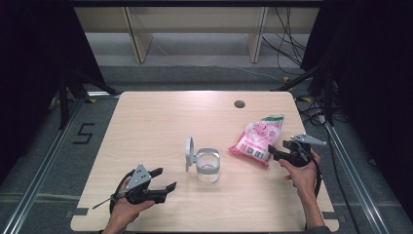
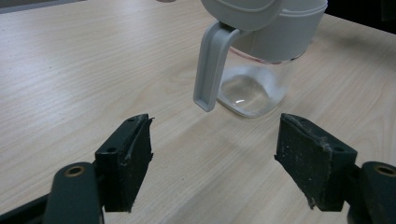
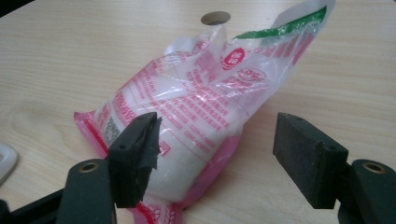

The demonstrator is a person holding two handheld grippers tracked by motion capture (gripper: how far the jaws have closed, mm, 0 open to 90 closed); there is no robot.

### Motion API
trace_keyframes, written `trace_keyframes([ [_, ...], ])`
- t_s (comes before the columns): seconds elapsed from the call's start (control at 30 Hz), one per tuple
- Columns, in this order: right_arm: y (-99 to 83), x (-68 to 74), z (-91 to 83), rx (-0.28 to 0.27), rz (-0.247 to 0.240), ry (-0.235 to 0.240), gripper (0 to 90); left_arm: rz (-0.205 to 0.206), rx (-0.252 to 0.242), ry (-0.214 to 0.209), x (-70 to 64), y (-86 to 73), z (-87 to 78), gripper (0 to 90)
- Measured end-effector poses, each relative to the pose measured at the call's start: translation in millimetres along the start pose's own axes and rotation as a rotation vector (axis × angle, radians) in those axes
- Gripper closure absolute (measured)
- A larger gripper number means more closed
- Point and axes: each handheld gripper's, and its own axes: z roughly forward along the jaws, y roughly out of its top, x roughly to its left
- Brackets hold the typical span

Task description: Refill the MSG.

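High view, left gripper (image 1: pixel 164 179): I hold it low on the table (image 1: pixel 146 122) with its jaws spread and nothing between them.
High view, jar (image 1: pixel 208 165): it stands up and to the right of my left jaws, near but apart, its lid (image 1: pixel 189 153) flipped up on the side.
High view, right gripper (image 1: pixel 273 150): jaws apart, their tips right at the near end of the bag (image 1: pixel 257 139).
Left gripper view, left gripper (image 2: pixel 212 154): jaws wide and bare; the jar (image 2: pixel 266 56) stands just ahead of them, its lid (image 2: pixel 243 11) overhead.
Right gripper view, right gripper (image 3: pixel 215 149): jaws wide; the bag (image 3: pixel 196 116) lies ahead, its near end reaching in by one jaw. I cannot tell if they touch.
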Motion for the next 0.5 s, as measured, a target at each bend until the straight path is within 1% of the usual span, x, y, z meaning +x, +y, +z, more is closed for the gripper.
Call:
trace_keyframes([
  [0.03,-0.1,-2.6,1.7,0.003,0.014,0.006,31.5,-0.001,-0.002,-0.001,-0.1,0.0,0.2,26.1],
  [0.07,0.3,-3.7,1.7,0.008,0.039,0.014,31.4,-0.004,-0.003,-0.001,-0.2,0.0,0.3,26.1],
  [0.1,-0.1,-6.3,4.7,-0.014,0.037,0.017,31.2,-0.001,-0.003,0.0,0.2,0.2,0.1,26.1],
  [0.13,1.3,-7.7,6.5,-0.006,0.065,0.008,30.3,0.006,0.004,0.003,1.3,0.4,-0.8,26.1],
  [0.17,1.8,-5.8,9.4,0.0,0.104,0.007,29.7,0.006,0.004,0.003,1.3,0.4,-0.8,26.1],
  [0.2,1.8,-5.8,9.4,0.0,0.104,0.007,29.7,0.002,0.004,0.01,1.0,0.5,-1.3,26.1],
  [0.23,5.7,-6.1,14.2,0.02,0.092,0.001,28.9,0.003,0.002,0.01,1.5,0.9,-2.0,26.2],
  [0.27,8.0,-7.9,16.0,0.006,0.052,-0.006,28.9,0.003,0.002,0.01,1.5,0.9,-2.0,26.1],
  [0.3,10.8,-6.8,16.7,0.009,0.063,0.008,29.5,0.012,-0.009,0.001,2.7,1.1,-1.5,26.1],
  [0.33,10.8,-6.8,16.7,0.009,0.063,0.008,29.5,-0.012,-0.016,0.005,1.4,0.9,-1.3,26.1],
  [0.37,11.6,-1.2,17.3,0.003,0.122,0.009,30.2,-0.007,-0.017,0.011,2.2,0.8,-1.4,26.1],
  [0.4,11.9,-5.4,21.6,-0.017,0.072,0.007,29.7,-0.01,-0.009,0.011,2.2,0.9,-2.3,26.2],
  [0.43,12.8,-5.7,25.7,0.015,0.078,-0.003,27.5,0.009,-0.007,0.007,3.6,1.3,-2.6,26.1],
  [0.47,13.9,-5.4,26.9,0.037,0.094,0.004,27.3,0.015,-0.005,0.007,4.2,1.3,-2.7,26.1],
  [0.5,14.8,-5.9,28.0,0.031,0.099,0.004,30.0,-0.007,0.0,0.016,3.2,0.8,-2.9,26.1],
])
